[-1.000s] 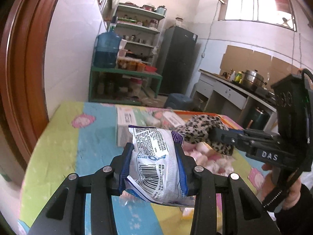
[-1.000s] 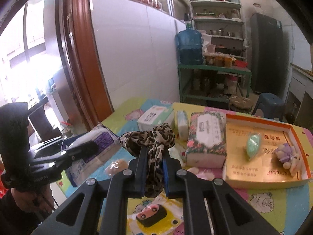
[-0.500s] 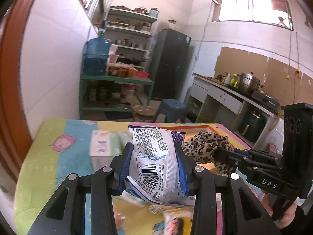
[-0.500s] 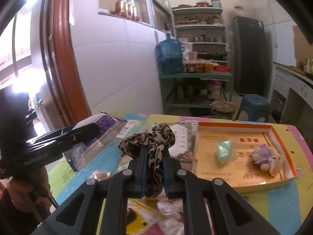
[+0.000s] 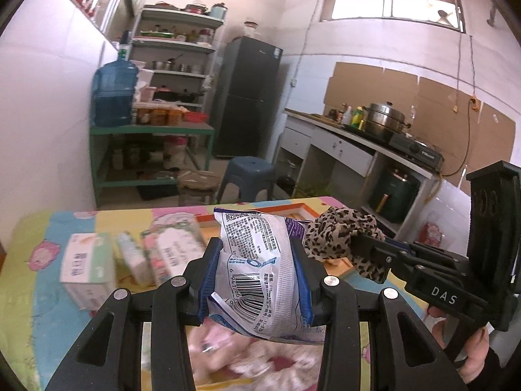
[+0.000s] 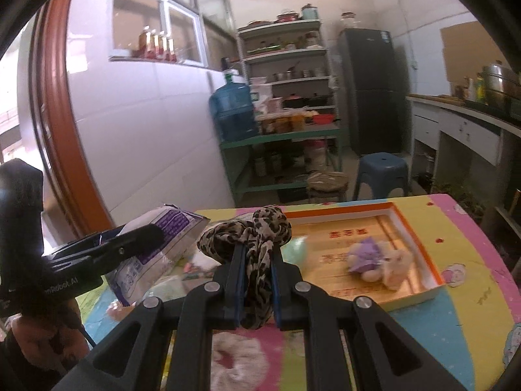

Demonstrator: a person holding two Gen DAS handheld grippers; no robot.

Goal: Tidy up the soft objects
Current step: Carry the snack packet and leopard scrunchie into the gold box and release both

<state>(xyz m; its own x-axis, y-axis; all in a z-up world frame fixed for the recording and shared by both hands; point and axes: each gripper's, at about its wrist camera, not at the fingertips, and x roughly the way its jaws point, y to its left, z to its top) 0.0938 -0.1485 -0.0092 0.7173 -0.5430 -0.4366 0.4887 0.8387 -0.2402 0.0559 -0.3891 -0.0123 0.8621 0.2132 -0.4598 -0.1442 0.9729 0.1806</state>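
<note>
My left gripper (image 5: 257, 257) is shut on a white and purple snack bag (image 5: 257, 270) with a barcode, held above the table. My right gripper (image 6: 257, 260) is shut on a leopard-print cloth (image 6: 254, 234), which bunches above its fingers. In the left wrist view the right gripper (image 5: 358, 247) and the cloth (image 5: 338, 231) hang just right of the bag. The right wrist view shows the left gripper (image 6: 143, 238) and the bag (image 6: 162, 247) at the left. Ahead lies an orange-rimmed box (image 6: 420, 247) holding a purple and cream plush (image 6: 374, 257) and a pale green item (image 6: 298, 249).
Several tissue packs (image 5: 88, 267) lie on the left of the colourful tablecloth (image 6: 472, 293). Something pink and fluffy (image 5: 254, 361) lies blurred under the left gripper. Beyond the table's far edge stand a blue stool (image 6: 381, 169) and green shelves (image 5: 149, 130).
Both grippers have swung right across the table with their loads still gripped. The tissue packs slid to the left of the view and the orange box came nearer.
</note>
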